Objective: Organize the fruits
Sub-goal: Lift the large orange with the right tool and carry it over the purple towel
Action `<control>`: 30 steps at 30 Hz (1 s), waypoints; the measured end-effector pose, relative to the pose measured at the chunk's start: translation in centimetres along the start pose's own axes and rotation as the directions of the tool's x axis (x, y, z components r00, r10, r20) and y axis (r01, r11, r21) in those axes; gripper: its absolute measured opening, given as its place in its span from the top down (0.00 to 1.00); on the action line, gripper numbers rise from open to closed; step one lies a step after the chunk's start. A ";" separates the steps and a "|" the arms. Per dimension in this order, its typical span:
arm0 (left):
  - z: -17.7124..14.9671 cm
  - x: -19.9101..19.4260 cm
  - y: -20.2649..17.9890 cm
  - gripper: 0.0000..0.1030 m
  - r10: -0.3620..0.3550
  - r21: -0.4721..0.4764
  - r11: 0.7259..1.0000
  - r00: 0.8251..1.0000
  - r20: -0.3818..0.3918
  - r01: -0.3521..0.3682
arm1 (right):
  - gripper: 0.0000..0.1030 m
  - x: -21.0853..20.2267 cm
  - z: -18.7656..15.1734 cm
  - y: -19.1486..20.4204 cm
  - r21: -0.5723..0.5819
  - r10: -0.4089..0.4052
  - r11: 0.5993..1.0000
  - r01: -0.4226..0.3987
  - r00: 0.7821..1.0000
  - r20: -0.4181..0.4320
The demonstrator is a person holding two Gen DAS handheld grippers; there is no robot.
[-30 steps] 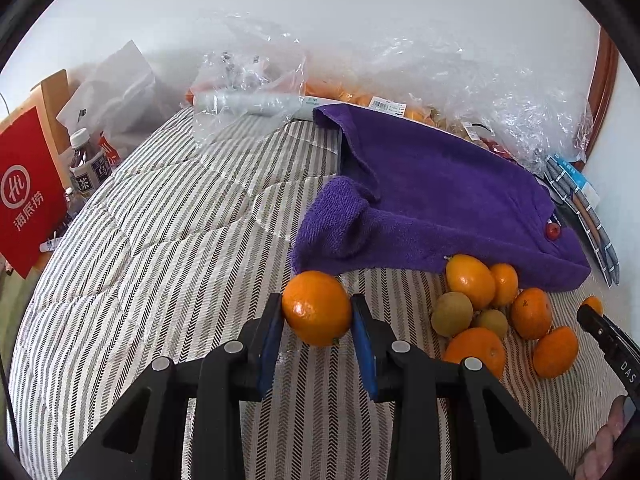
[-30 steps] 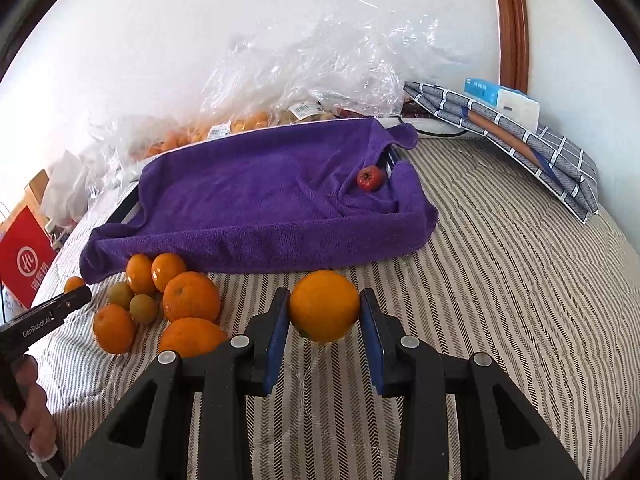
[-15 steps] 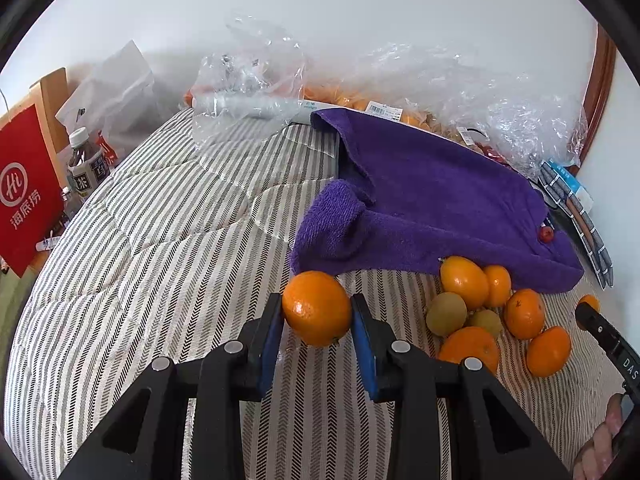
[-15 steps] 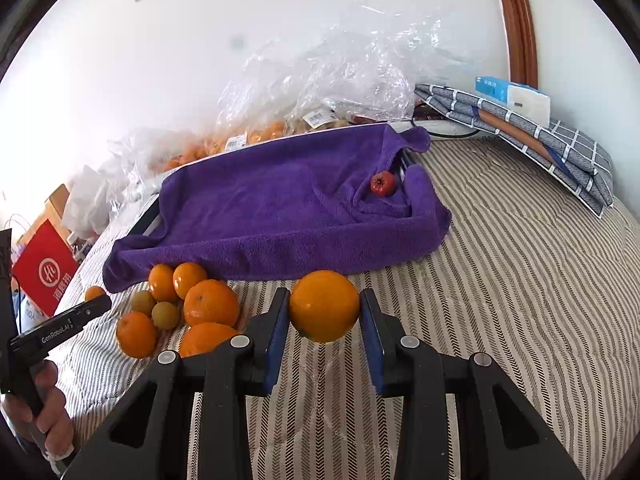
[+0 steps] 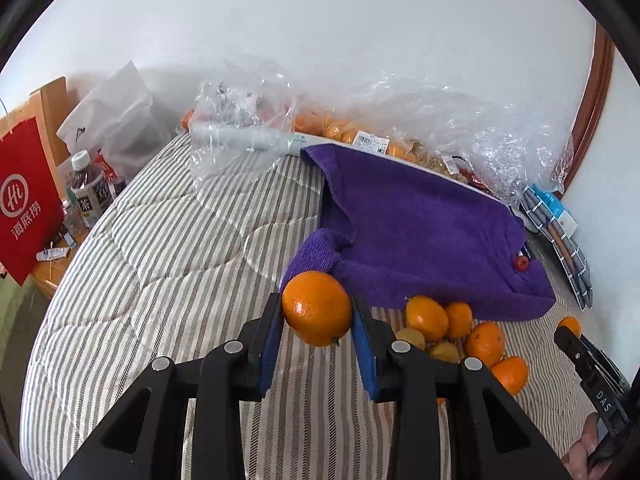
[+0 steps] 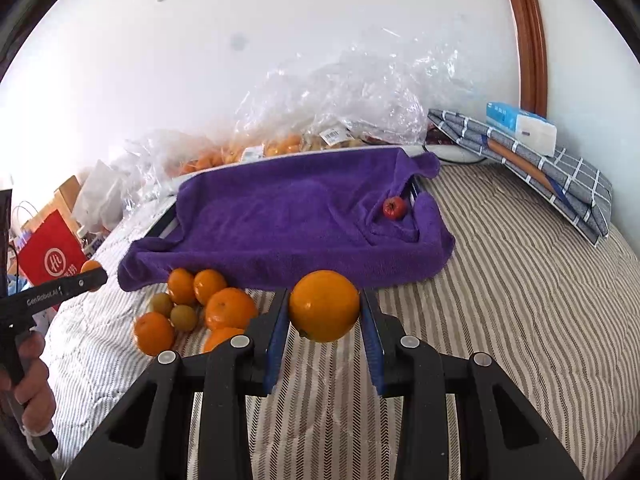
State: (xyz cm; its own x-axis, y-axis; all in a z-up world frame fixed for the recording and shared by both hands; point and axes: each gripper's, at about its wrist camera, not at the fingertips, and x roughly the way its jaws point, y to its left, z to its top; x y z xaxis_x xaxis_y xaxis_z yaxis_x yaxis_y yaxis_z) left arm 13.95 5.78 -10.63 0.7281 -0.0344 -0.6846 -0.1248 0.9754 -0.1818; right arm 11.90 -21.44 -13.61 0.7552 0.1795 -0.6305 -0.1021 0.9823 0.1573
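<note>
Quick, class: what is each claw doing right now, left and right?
Left claw: closed on an orange, held off the bed.
Right claw: closed on another orange, also lifted.

Probably a home bedroom: a striped quilted bed (image 6: 500, 280), folded checked bedding (image 6: 560, 168) and a wooden door frame (image 6: 528, 32).

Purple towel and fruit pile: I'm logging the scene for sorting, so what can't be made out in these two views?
- What lies under the purple towel: draped cloth hides it, both views.
- Fruit pile: left claw covers part, left view.
- Bagged fruit: crinkled plastic blurs it, right view.
</note>
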 end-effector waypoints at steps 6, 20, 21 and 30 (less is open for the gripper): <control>3.1 0.2 -1.8 0.69 -0.012 0.029 1.000 0.999 0.035 0.011 | 0.66 -0.8 2.2 0.6 -0.029 0.018 0.999 -0.016 0.999 0.049; 8.4 5.5 -3.9 0.69 0.004 0.053 0.999 0.999 0.051 -0.007 | 0.66 3.9 9.7 0.5 -0.066 0.024 0.998 -0.016 0.991 0.133; 8.4 6.0 -3.9 0.69 0.003 0.052 0.999 0.999 0.048 -0.005 | 0.66 4.5 9.9 0.5 -0.068 0.023 0.998 -0.014 0.991 0.130; 7.1 8.9 -3.6 0.69 -0.005 0.055 0.998 1.000 -0.001 0.005 | 0.66 9.1 8.1 -0.6 -0.044 0.010 0.999 -0.008 0.999 0.044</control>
State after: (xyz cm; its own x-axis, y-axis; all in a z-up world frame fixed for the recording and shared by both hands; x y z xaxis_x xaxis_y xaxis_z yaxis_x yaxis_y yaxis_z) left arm 25.64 3.52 -11.10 0.7277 -0.0394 -0.6848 -0.0840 0.9857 -0.1460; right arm 24.09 -20.85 -13.31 0.7821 0.1865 -0.5945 -0.1367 0.9823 0.1282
